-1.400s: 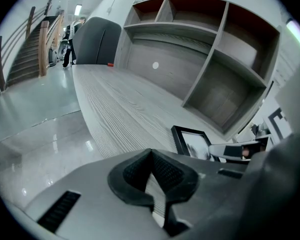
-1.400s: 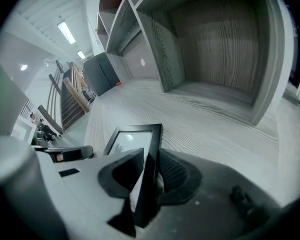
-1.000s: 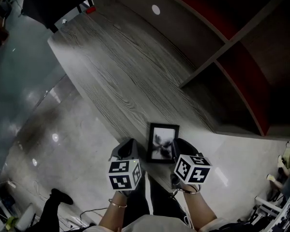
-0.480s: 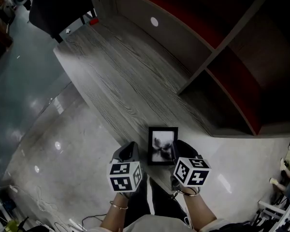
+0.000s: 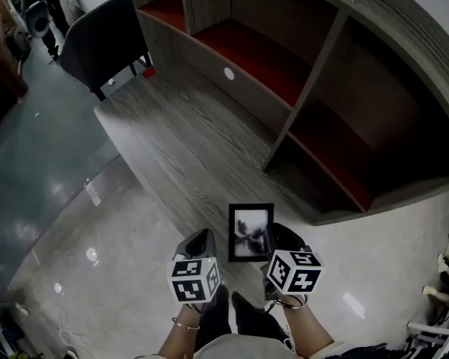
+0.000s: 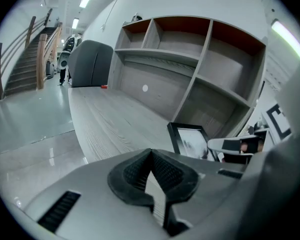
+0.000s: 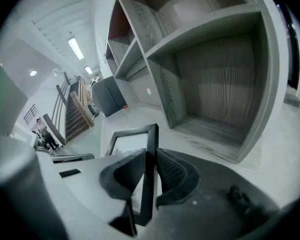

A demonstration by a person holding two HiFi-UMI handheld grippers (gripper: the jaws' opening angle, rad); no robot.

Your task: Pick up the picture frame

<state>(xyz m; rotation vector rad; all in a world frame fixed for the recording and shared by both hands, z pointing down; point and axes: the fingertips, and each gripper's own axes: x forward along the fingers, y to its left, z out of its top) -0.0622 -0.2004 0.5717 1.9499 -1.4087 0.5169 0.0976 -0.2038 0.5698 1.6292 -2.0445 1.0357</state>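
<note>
The picture frame (image 5: pixel 250 232) is black-edged with a grey print. It hangs in the air over the front edge of the long wooden counter (image 5: pixel 187 140). My right gripper (image 5: pixel 272 239) is shut on the frame's right edge. In the right gripper view the frame's side (image 7: pixel 149 174) runs straight between the two black pads, which press on it. My left gripper (image 5: pixel 203 239) hangs beside the frame's left side, apart from it. Its pads meet with nothing between them. The left gripper view shows the frame (image 6: pixel 191 140) at the right.
A curved wooden shelf unit (image 5: pixel 314 88) with red-lined compartments stands behind the counter. A dark chair (image 5: pixel 105 40) sits at the counter's far left end. Polished grey floor (image 5: pixel 75 223) lies to the left, and a staircase (image 6: pixel 27 59) rises far left.
The head view has tilted up, so more of the shelf unit and the chair show. The frame stays held in my right gripper, slightly higher in view. The left gripper keeps its place.
</note>
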